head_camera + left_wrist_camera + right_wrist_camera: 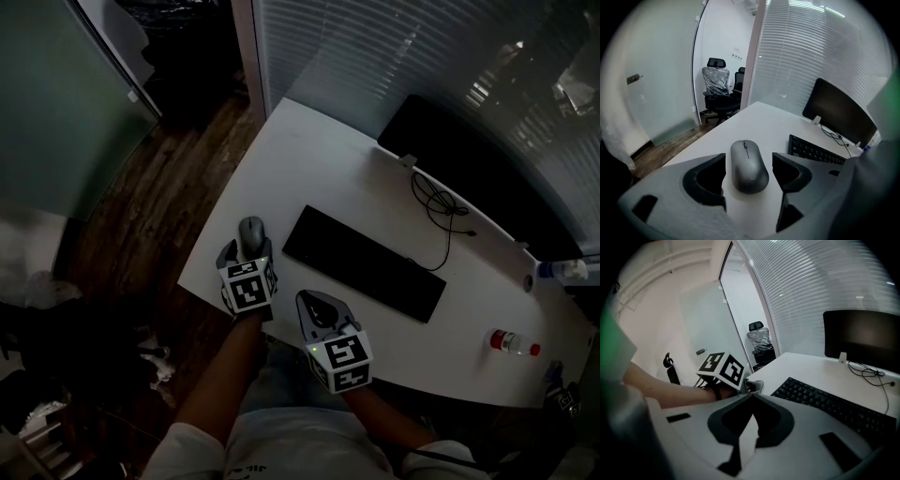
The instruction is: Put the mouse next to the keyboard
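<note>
A grey mouse [250, 232] [749, 165] lies on the white table [309, 159] near its left front edge, just left of the black keyboard [364, 262] [815, 151]. My left gripper [247, 249] [749, 161] stands open around the mouse, one jaw on each side with a gap to the mouse on both. My right gripper [319, 307] [752, 398] hovers at the table's front edge below the keyboard [834, 406], its jaw tips together and nothing between them.
A dark monitor [469, 178] stands at the back with a coiled cable [441, 206] in front of it. A red-capped bottle [514, 343] lies at the right front, another bottle [562, 272] farther right. Office chairs [717, 89] stand beyond the table's left end.
</note>
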A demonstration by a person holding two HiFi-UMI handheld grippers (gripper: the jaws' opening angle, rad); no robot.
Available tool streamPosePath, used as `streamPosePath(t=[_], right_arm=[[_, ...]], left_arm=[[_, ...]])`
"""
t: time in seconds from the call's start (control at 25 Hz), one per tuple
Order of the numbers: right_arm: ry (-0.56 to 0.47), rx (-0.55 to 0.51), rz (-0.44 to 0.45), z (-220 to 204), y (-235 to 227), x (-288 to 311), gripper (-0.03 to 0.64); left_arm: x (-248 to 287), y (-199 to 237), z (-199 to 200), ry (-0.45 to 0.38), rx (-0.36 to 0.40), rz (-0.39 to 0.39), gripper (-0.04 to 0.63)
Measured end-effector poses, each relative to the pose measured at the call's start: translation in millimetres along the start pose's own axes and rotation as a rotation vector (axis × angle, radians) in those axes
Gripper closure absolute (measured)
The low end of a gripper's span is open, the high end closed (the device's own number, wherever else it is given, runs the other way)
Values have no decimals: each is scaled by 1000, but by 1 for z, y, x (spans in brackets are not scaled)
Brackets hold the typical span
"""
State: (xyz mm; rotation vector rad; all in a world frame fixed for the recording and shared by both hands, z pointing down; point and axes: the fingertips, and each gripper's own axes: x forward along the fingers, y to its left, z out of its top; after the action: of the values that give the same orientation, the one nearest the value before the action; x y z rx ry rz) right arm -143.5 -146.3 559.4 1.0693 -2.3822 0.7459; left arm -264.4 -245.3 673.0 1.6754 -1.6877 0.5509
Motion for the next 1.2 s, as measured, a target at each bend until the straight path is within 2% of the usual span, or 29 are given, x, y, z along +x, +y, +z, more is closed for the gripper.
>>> streamPosePath(t=[0.2,0.44,0.68,0.8,1.2], right_arm=[[5,8,-3,1,-6,5,614],[11,26,1,-2,-11,6,614],[17,34,12,-6,-13,7,614],[18,36,13,-6,-14,7,614],[12,41,15,-5,-17,5,614]], left_arm=[[21,1,-7,40,-26,13,284],[33,3,-14,70,-11,41,268],[37,0,-18,62,12,75,267],[36,-3,-16,60,28,75,287],[31,2,-13,43,29,87,290]])
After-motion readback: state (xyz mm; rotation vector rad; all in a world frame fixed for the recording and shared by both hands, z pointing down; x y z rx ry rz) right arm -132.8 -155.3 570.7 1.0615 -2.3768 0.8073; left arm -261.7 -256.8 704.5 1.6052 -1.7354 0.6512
